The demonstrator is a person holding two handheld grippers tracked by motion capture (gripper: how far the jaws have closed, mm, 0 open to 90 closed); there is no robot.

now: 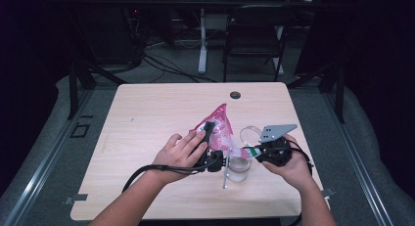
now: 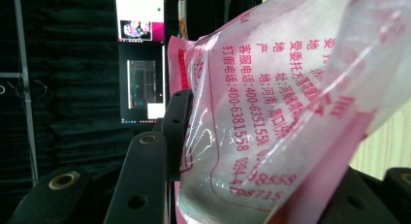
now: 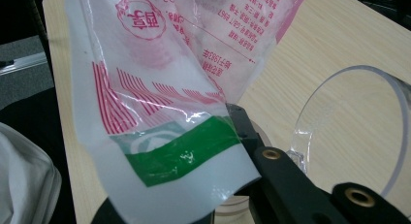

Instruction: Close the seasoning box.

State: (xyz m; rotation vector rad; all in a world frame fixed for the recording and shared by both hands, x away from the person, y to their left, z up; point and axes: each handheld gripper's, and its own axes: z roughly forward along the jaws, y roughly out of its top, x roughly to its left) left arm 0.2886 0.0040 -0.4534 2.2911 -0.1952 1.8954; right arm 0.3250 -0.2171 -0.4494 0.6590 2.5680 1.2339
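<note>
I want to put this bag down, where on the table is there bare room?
The light wooden table is bare along its whole left half and across the far edge around the dark round grommet. It is crowded at centre-right: the pink-printed clear plastic bag and the clear plastic containers.

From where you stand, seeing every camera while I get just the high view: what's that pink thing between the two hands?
Observer: A clear plastic bag printed with red Chinese text and phone numbers.
Operator: Does the left gripper really grip it?
Observer: Yes, the left gripper has the bag between its jaws, film pressed against one black jaw.
Operator: And the right one?
Observer: The right gripper pinches the bag's edge at a green stripe, with a clear plastic ring standing on the table just beside it.
</note>
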